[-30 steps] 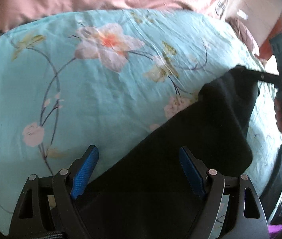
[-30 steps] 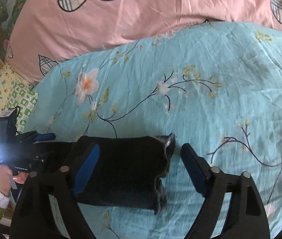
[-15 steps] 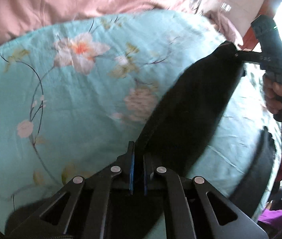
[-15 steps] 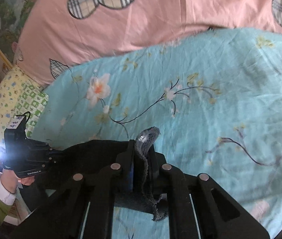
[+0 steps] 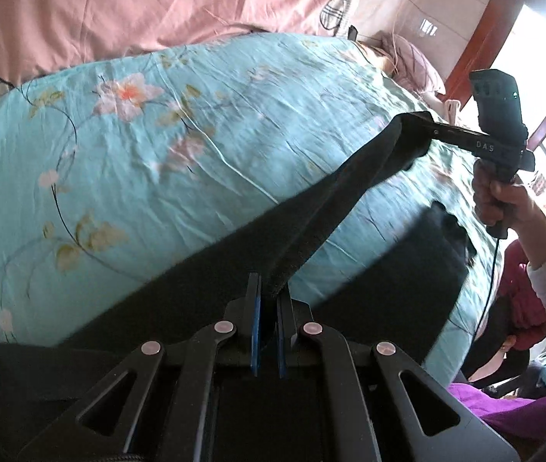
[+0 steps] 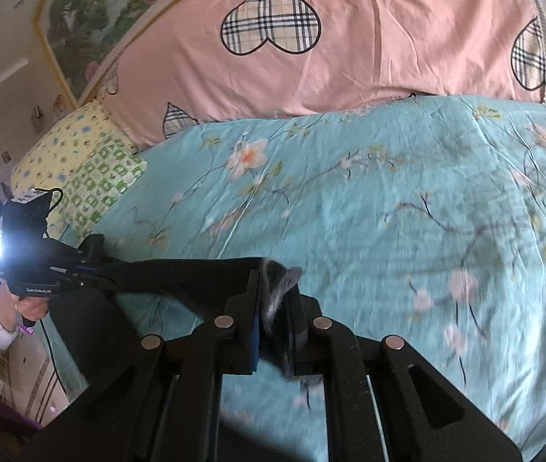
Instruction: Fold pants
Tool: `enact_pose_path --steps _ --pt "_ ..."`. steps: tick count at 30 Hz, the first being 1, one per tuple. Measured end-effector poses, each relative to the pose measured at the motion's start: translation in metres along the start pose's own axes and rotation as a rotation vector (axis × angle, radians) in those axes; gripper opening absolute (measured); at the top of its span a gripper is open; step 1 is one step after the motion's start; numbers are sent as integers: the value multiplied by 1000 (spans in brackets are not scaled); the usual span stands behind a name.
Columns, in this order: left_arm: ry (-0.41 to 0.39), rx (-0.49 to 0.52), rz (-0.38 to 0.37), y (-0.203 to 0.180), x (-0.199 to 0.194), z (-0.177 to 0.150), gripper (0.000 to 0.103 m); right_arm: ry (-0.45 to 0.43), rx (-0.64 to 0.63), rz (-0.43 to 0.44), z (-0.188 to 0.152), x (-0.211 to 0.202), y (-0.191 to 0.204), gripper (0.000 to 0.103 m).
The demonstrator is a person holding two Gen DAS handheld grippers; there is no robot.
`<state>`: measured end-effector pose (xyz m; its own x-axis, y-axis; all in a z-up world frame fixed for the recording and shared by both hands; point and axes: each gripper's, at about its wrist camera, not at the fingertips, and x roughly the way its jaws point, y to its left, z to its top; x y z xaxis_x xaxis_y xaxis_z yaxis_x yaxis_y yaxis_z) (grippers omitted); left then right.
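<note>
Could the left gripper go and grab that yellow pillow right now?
Probably not: the left gripper is shut on the black pants, stretched across to the right gripper. The yellow pillow lies apart, so it must let go first.

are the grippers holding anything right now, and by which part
Both hold the black pants. The left gripper and the right gripper each pinch one end of the same top edge, which runs taut between them above the bedspread.

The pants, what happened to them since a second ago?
Both grippers were open over the flat pants. The left gripper and right gripper have since shut on the fabric and lifted it, stretching one edge between them above the bed. The rest still lies on the bed, and the pink quilt hasn't moved.
</note>
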<state>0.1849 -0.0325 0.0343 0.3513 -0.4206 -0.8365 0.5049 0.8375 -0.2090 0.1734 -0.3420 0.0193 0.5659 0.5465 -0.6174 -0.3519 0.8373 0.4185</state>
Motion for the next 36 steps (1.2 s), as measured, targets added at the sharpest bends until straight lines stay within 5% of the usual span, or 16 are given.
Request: enact_pose_path --steps 10,24,36 --pt "15 -11 -27 -35 -6 -49 5 63 -100 2 -52 -29 18 9" --pt "-12 13 -58 -67 -21 -76 5 21 -176 -50 -91 -73 36 9" --pt "46 20 -82 -74 4 -105 6 100 -202 -110 -129 -67 38 9"
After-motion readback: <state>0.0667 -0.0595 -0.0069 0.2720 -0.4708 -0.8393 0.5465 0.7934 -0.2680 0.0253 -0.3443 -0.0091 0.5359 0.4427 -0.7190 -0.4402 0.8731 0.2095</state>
